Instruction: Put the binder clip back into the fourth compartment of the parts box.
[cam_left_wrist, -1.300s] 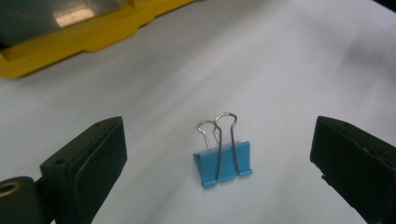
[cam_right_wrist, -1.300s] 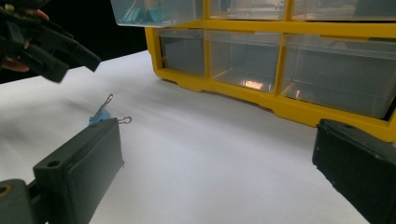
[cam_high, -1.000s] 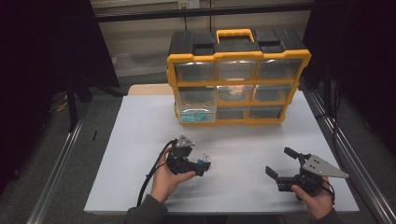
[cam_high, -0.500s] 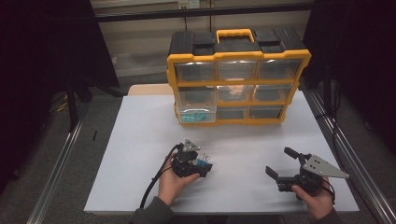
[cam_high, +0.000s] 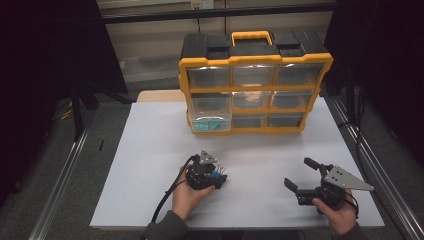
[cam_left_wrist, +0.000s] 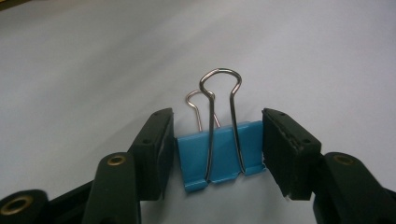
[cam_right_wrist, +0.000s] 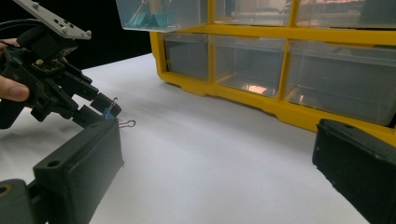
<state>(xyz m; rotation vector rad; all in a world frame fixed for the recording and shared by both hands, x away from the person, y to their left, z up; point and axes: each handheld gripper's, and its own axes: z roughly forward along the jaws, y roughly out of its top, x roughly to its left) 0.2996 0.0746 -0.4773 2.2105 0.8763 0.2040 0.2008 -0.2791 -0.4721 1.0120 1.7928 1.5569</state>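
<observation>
Closed in within the last half second on a blue binder clip (cam_left_wrist: 219, 156): left hand-held gripper (cam_left_wrist: 217, 154), both pads against the clip's sides, wire handles upright between them, down on the white surface (cam_high: 150, 150). Right hand-held gripper (cam_high: 306, 176) held wide open, holding nothing, well apart, near the yellow drawer organizer (cam_high: 255, 82).

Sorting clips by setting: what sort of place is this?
Probably a lab recording bench: white table, yellow-framed organiser of clear plastic drawers, a handheld black left gripper on a blue binder clip.
</observation>
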